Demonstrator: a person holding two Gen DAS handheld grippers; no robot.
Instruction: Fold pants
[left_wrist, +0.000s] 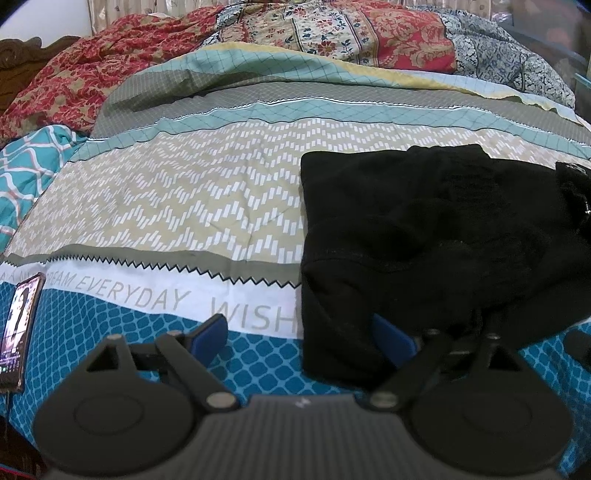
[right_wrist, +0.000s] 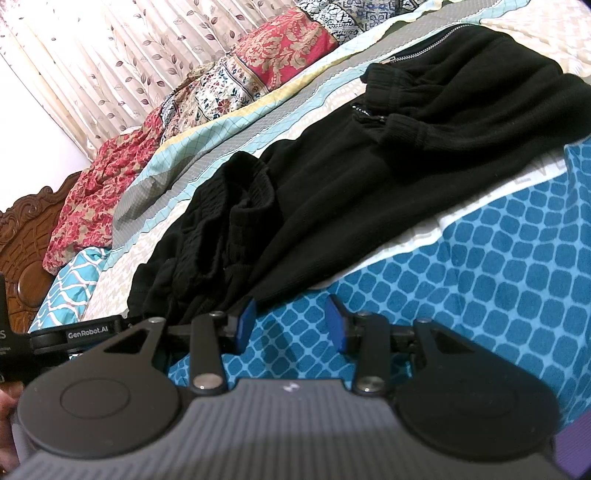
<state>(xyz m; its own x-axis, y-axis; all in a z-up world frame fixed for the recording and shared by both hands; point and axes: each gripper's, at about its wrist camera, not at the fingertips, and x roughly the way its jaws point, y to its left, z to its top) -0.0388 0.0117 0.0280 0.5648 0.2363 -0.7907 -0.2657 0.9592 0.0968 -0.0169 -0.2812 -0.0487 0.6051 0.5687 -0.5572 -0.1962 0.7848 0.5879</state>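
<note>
Left gripper (left_wrist: 301, 343) is spread wide with nothing pinched, its one pad tucked at the near edge of the black pants (left_wrist: 424, 236), which I see bunched up on the patterned bedspread (left_wrist: 166, 199). Right gripper (right_wrist: 291, 325) sits partly open over bare blue sheet, just beside the pants' hem.

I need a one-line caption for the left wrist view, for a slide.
Open left gripper at the near corner of the black pants on the patterned bedspread, a phone lying at left.
</note>
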